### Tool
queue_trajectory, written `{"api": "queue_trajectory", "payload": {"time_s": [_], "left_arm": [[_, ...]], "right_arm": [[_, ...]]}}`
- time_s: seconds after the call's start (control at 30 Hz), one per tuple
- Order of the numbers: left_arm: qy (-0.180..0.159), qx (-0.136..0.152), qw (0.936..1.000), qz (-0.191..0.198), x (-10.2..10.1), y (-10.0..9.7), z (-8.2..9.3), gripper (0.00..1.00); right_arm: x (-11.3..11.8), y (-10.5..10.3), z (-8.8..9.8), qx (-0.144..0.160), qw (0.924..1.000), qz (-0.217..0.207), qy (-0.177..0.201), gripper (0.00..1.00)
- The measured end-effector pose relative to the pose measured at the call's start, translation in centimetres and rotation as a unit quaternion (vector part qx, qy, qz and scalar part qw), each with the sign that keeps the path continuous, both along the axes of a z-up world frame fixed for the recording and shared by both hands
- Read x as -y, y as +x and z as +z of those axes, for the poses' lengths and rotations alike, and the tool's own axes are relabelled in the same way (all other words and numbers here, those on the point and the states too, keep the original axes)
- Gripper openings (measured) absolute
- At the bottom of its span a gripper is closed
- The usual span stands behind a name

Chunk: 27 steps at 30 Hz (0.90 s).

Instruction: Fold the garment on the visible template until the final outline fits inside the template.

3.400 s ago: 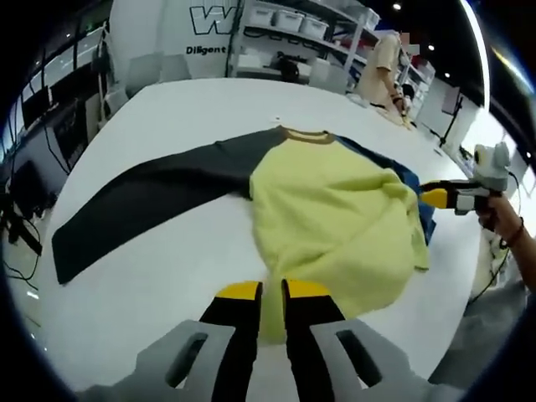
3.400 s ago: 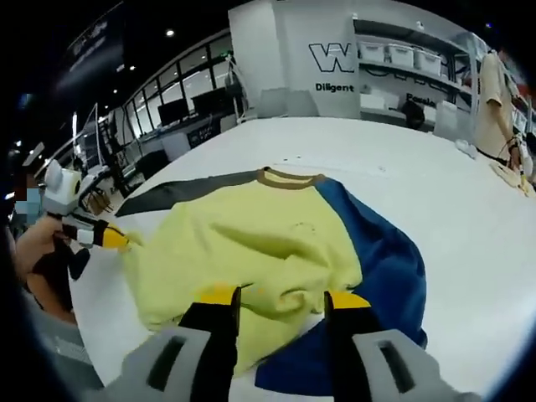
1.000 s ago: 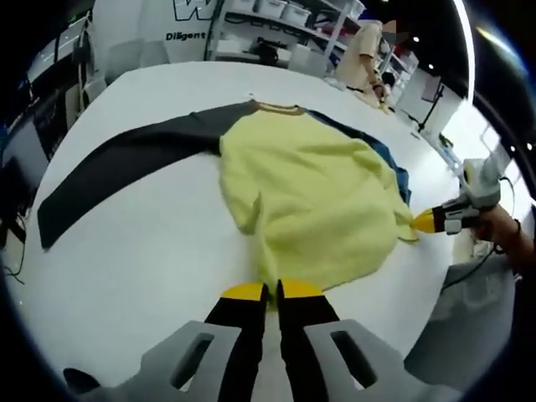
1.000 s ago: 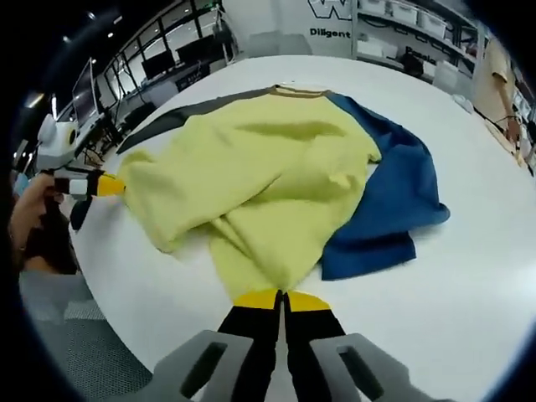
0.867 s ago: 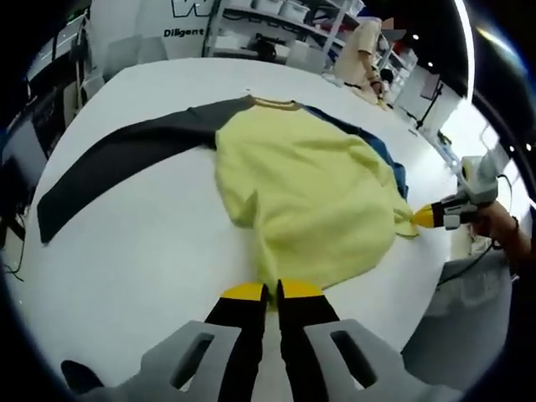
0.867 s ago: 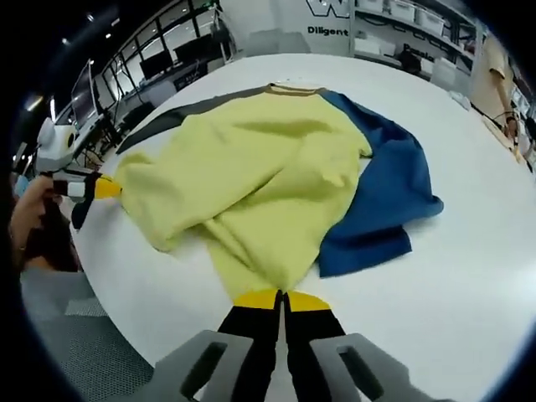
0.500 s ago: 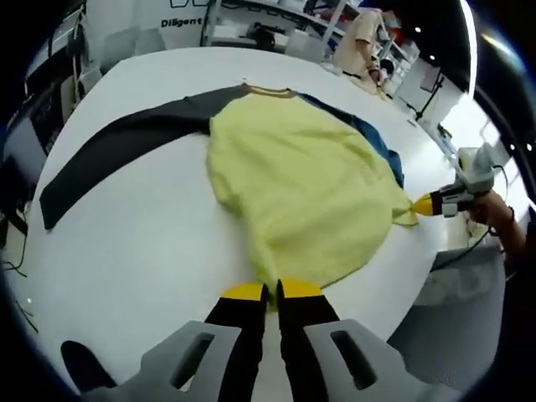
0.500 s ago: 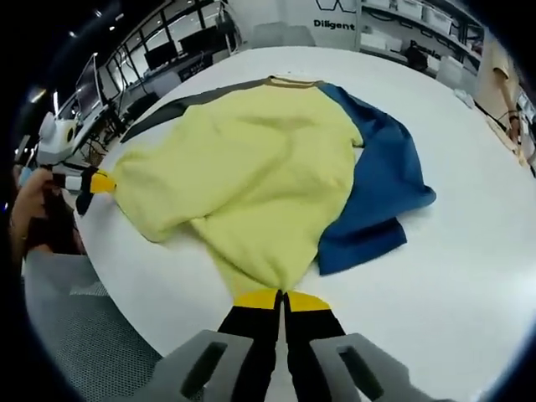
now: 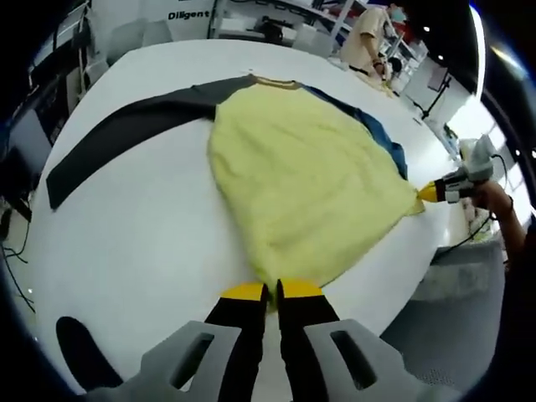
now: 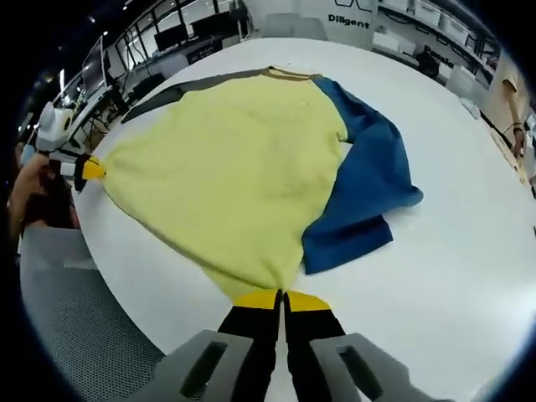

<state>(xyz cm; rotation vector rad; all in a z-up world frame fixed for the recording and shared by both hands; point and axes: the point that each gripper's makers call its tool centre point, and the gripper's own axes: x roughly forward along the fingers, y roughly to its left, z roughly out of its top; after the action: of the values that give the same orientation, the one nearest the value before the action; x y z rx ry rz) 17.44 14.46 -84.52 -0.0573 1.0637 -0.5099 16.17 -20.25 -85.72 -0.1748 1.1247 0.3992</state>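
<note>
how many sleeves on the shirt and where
2: the dark grey sleeve stretches out flat on the table; the blue sleeve lies bunched beside the yellow body.

**Where everything sits right now**

The garment [image 9: 310, 180] lies spread on the surface [image 9: 142, 251], near its edge. In the left gripper view one sleeve [image 9: 126, 138] stretches far left, and the other sleeve [image 10: 364, 188] lies on the right in the right gripper view. The left tool [image 9: 266, 291] meets one hem corner, the right tool [image 10: 280, 300] the other corner. Shelves [image 9: 268, 12] stand behind the surface.
</note>
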Motion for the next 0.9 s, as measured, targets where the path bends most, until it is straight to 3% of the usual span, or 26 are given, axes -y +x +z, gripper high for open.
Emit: {"api": "queue_trajectory", "payload": {"time_s": [0.17,0.47,0.9], "left_arm": [[0.002,-0.005,1.0000,0.005,0.0,0.1,-0.6,0.02],[-0.007,0.013,0.9995,0.026,0.2,1.3,-0.6,0.02],[-0.030,0.045,0.9980,0.032,0.6,3.6,1.6,0.03]], "right_arm": [[-0.1,0.7,-0.3,0.011,0.9999,0.011,0.000,0.00],[0.3,1.8,-0.9,0.027,0.9993,-0.023,0.011,0.00],[0.4,4.1,1.7,0.065,0.9961,-0.037,0.047,0.00]]}}
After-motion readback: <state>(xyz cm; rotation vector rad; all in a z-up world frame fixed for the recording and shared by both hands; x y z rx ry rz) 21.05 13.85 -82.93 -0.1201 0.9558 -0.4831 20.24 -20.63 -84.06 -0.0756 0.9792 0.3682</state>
